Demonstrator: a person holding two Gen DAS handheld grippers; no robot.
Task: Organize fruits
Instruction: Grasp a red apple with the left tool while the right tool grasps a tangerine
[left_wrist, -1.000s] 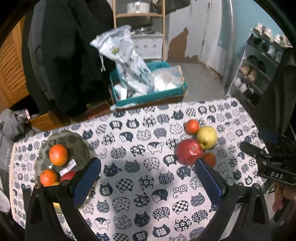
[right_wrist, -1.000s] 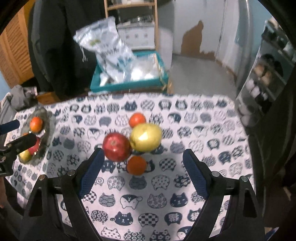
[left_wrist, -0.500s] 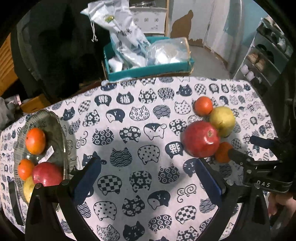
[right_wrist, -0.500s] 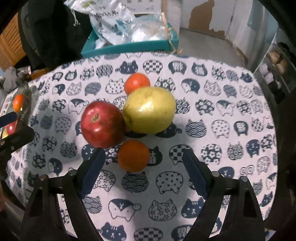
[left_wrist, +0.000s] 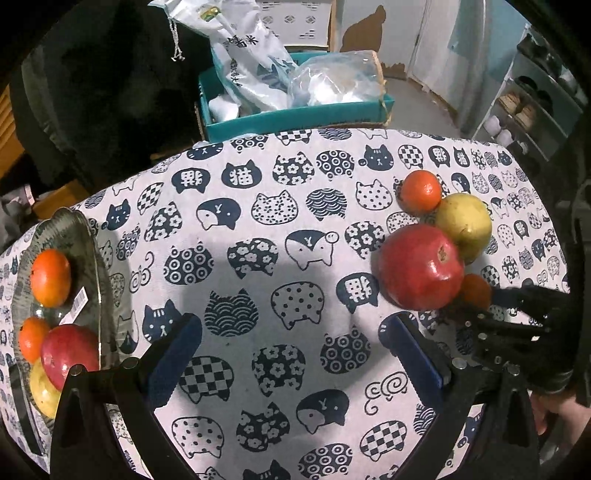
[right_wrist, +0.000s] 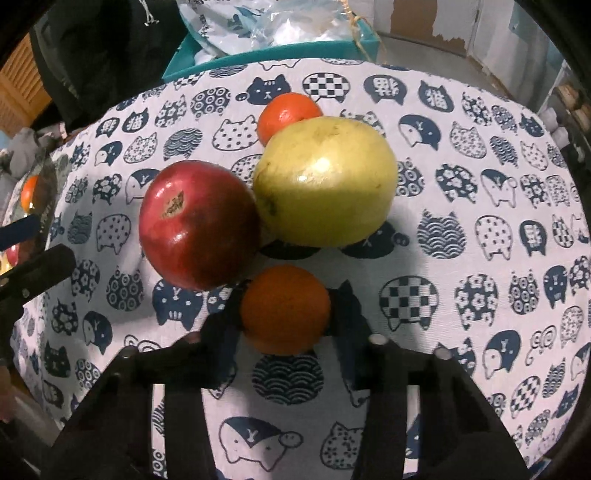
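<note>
On the cat-print cloth (right_wrist: 461, 184) lies a cluster of fruit: a red fruit (right_wrist: 199, 225), a yellow-green fruit (right_wrist: 325, 181), a small orange (right_wrist: 288, 114) behind them and a near orange (right_wrist: 284, 295) in front. My right gripper (right_wrist: 286, 314) is shut on the near orange, one pad pressed against each side. In the left wrist view the same cluster sits at the right, red fruit (left_wrist: 419, 266) foremost, with the right gripper (left_wrist: 517, 314) beside it. My left gripper (left_wrist: 288, 325) hangs open over bare cloth, nothing between its blue pads.
A glass plate (left_wrist: 92, 251) at the table's left end holds two oranges, a red fruit (left_wrist: 68, 352) and a yellow one. Behind the table stand a teal box (left_wrist: 295, 114) of plastic bags, a dark coat (left_wrist: 92, 92) and a shoe rack (left_wrist: 535, 99).
Both grippers have come down toward the cloth, so the fruit looks larger. The right gripper's jaws, wide apart before, have shut on the near orange. The left gripper stays open.
</note>
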